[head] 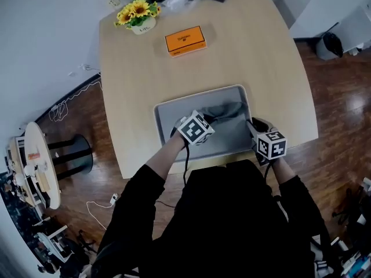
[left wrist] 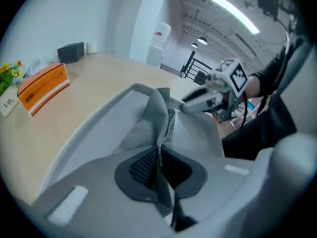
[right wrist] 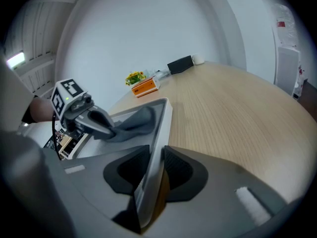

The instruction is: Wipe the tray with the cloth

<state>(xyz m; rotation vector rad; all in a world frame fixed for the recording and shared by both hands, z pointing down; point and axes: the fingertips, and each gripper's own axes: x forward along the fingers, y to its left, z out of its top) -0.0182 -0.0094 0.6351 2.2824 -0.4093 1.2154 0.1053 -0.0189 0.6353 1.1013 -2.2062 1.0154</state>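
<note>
Here, left tool [left wrist: 159,155] pinches the cloth [left wrist: 153,120] — right tool [right wrist: 154,158] clamps the tray [right wrist: 167,110].

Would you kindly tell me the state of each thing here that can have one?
Cloth, bunched, lying in the tray.
Tray, flat on the table.
Left tongs, shut on the cloth.
Right tongs, shut on the tray rim.
Orange box, closed, lying flat.

White sunflower pot [left wrist: 7,104], far left of the table: lettering reads "Life". Orange box [head: 185,40], far side of the table: small dark print on lid, too small to read. No other legible text.
</note>
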